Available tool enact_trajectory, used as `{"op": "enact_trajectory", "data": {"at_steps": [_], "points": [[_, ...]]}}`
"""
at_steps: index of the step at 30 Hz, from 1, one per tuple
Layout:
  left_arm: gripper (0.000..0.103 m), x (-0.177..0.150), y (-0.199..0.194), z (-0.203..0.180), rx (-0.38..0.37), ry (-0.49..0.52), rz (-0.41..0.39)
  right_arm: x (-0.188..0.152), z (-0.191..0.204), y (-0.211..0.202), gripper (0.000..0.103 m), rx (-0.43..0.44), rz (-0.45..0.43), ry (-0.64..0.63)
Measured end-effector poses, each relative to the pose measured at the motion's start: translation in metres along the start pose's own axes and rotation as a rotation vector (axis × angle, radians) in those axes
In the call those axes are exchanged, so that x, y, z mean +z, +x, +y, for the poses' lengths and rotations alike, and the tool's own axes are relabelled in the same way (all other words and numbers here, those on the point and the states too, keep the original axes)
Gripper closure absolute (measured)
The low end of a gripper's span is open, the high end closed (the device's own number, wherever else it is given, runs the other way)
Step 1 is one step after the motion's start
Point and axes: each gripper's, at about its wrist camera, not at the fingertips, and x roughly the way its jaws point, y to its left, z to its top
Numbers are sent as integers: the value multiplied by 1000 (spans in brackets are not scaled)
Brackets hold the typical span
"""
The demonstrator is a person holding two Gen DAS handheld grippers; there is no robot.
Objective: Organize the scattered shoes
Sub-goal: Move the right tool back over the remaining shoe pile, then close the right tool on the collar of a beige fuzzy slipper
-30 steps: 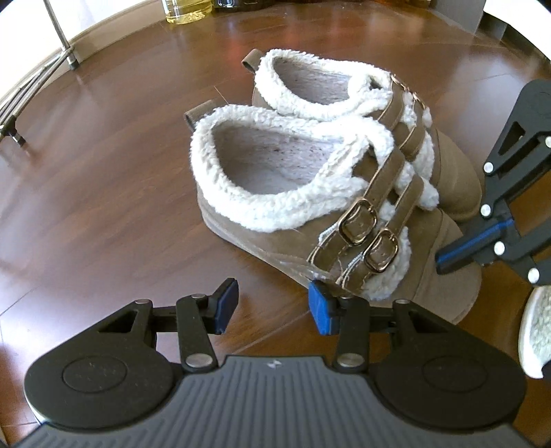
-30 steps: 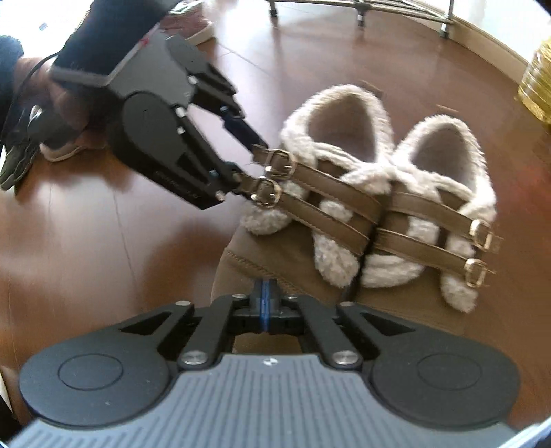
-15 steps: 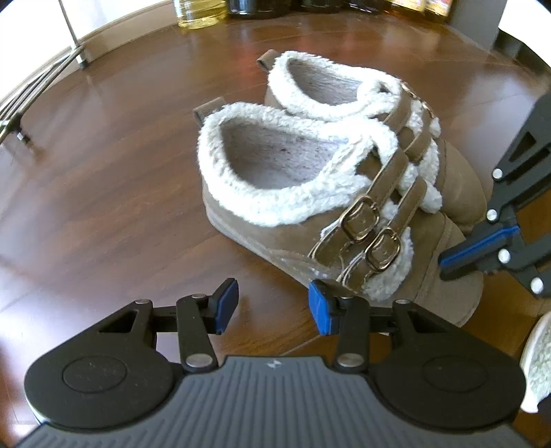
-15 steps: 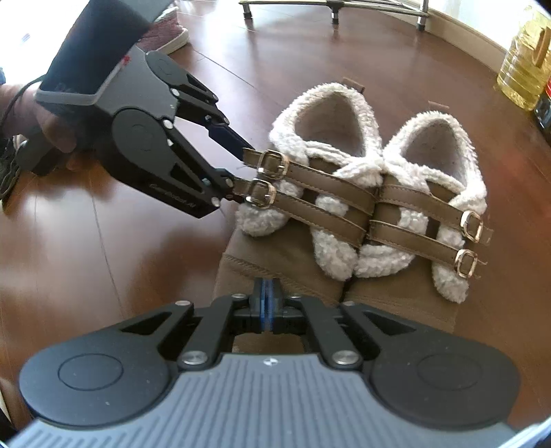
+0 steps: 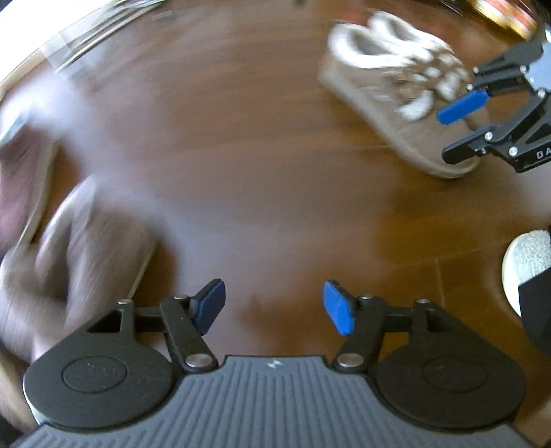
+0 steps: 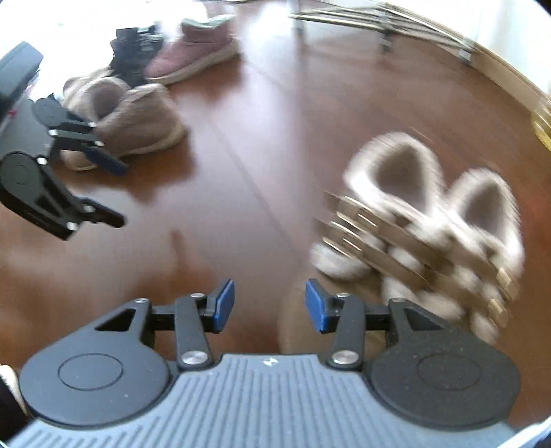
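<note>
Here, both wrist views are motion-blurred; fine detail on the shoes cannot be read.

Left wrist view, left to right. At 9 o'clock, a blurred pinkish-grey shoe [image 5: 93,241] lies on the brown wooden floor [image 5: 258,155], with a darker mauve shape at the frame edge beyond it; whether the two touch cannot be told. At 6 o'clock, the left gripper [image 5: 273,305] stands wide apart, blue pads facing each other, nothing between them, bare floor showing through the gap. At 1 o'clock, the tan fleece-lined shoes [image 5: 396,93] sit side by side on the floor. At 2 o'clock, the right gripper [image 5: 461,129] is spread open at the toe end of the nearer tan shoe; contact cannot be told. At 4 o'clock, a white fleecy edge [image 5: 523,255] shows at the frame border.

Right wrist view, left to right. At 9 o'clock, the left gripper [image 6: 110,191] is spread wide, empty. Just behind it at 10 o'clock sits a pair of beige fleecy boots [image 6: 131,120]. At 11 o'clock, a maroon boot [image 6: 193,55] lies next to a black shoe [image 6: 132,51]. At 6 o'clock, the right gripper [image 6: 270,305] is open, holding nothing. At 3 o'clock, the tan fleece-lined shoes [image 6: 430,227] rest together, straps blurred. At 1 o'clock, a metal rack [image 6: 389,24] stands on the floor.
</note>
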Motion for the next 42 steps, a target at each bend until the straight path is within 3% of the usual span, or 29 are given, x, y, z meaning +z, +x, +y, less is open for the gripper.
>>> {"op": "enact_trajectory", "data": {"at_steps": [4,5,7,10,13,20,25,30,35,38,42], "points": [[34,-44,-29,29,60,-179,-43,38,56,16,46,104,-17,-102],[34,-62,-40,40,72,-249,-66,48,73,20,47,140,-22,-128],[36,-79,-50,52,70,-317,-105,60,93,26,60,174,-25,-153],[34,-105,-63,71,62,-414,-156,74,124,33,62,204,-3,-175],[34,-121,-73,87,72,-432,-180,88,152,40,59,220,16,-202],[34,-137,-86,105,57,-424,-224,121,200,46,56,162,70,-309],[33,-128,-94,115,53,-406,-232,142,215,28,53,160,94,-317],[32,-121,-79,120,111,-354,-233,157,221,33,51,157,36,-324],[32,-132,-60,119,128,-433,-222,179,220,68,63,142,-10,-289],[32,-139,-62,114,140,-446,-238,198,219,85,63,127,-33,-274],[32,-140,-56,121,175,-473,-238,224,211,103,55,142,-58,-240]]}}
